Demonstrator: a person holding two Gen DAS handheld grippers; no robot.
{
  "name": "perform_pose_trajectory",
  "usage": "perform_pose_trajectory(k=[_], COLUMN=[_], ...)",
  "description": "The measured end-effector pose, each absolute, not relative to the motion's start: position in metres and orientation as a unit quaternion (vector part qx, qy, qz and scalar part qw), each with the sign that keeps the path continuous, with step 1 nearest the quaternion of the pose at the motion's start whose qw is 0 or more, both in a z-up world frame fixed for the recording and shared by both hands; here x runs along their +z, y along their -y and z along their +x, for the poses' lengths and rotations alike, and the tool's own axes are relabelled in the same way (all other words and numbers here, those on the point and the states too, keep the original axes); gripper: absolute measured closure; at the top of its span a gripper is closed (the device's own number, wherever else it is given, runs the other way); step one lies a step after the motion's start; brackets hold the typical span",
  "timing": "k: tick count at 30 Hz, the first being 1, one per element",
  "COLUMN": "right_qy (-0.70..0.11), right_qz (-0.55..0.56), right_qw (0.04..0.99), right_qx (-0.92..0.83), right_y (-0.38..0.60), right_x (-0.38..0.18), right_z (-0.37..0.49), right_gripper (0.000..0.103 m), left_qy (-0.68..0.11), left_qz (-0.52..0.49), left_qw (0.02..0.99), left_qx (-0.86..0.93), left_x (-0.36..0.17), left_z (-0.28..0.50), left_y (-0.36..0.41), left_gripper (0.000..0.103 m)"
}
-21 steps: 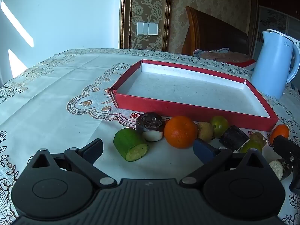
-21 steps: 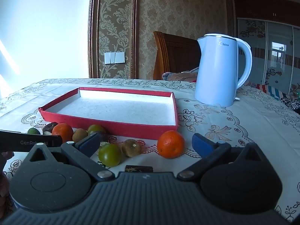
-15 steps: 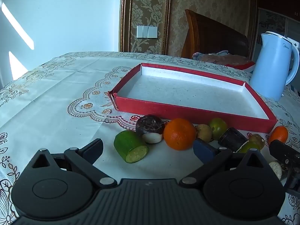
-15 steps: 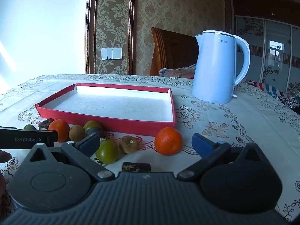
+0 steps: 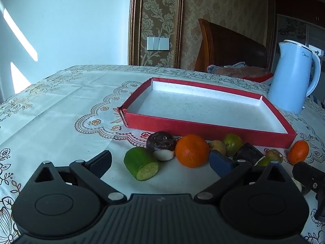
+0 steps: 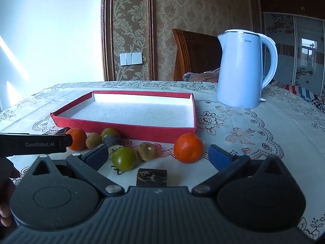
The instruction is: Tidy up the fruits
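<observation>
We take the red tray point(image 5: 205, 127) as our landmark: it lies flat on the patterned tablecloth point(image 5: 61, 105) with its white floor bare, and all the fruit sits in a loose row just in front of its near wall. From the left end of that wall we see a cut green cucumber piece point(image 5: 142, 163), a dark round piece with a white base point(image 5: 161, 147) touching a large orange point(image 5: 192, 150), then a brown kiwi point(image 5: 217, 146) and a green fruit point(image 5: 232, 143) close to the wall. Near the tray's right front corner rests a smaller orange point(image 6: 187, 148), with a green tomato point(image 6: 123, 159) and a second kiwi point(image 6: 146, 151) to its left. Our left gripper point(image 5: 160, 160) hangs spread wide with nothing between its fingers, in front of the cucumber piece; our right gripper point(image 6: 158, 154) is likewise released and empty, before the smaller orange. A pale blue kettle point(image 6: 241, 69) stands beyond the tray's right side.
</observation>
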State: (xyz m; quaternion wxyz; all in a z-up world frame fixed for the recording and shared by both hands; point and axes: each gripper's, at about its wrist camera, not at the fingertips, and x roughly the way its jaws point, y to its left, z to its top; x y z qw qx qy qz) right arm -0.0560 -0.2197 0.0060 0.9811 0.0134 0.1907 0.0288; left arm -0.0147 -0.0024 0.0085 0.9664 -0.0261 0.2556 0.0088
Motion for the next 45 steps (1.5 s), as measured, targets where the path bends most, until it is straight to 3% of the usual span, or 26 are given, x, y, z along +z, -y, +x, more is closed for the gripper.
perform_pose_trajectory(k=[31, 35, 40, 43, 45], right_qy=[-0.207, -0.233, -0.251, -0.268, -0.273], right_qz=[-0.01, -0.009, -0.008, 0.007, 0.013], right_qw=[0.976, 0.969, 0.965, 0.961, 0.959], right_qx=[0.074, 0.077, 0.07, 0.07, 0.071], right_y=[0.24, 0.239, 0.236, 0.236, 0.234], right_x=[0.005, 0.002, 0.0, -0.001, -0.002], right_z=[-0.069, -0.06, -0.054, -0.049, -0.047], right_gripper=[0.0, 0.008, 0.009, 0.019, 0.019], left_qy=[-0.277, -0.28, -0.281, -0.28, -0.284], left_qz=[-0.042, -0.048, -0.046, -0.048, -0.048], left_qw=[0.96, 0.959, 0.959, 0.959, 0.958], left_qx=[-0.013, -0.015, -0.015, -0.014, -0.016], left_x=[0.005, 0.004, 0.004, 0.003, 0.003], left_z=[-0.027, -0.026, -0.027, -0.027, -0.026], left_y=[-0.011, -0.014, -0.014, -0.014, -0.014], left_gripper=[0.0, 0.0, 0.0, 0.0, 0.0])
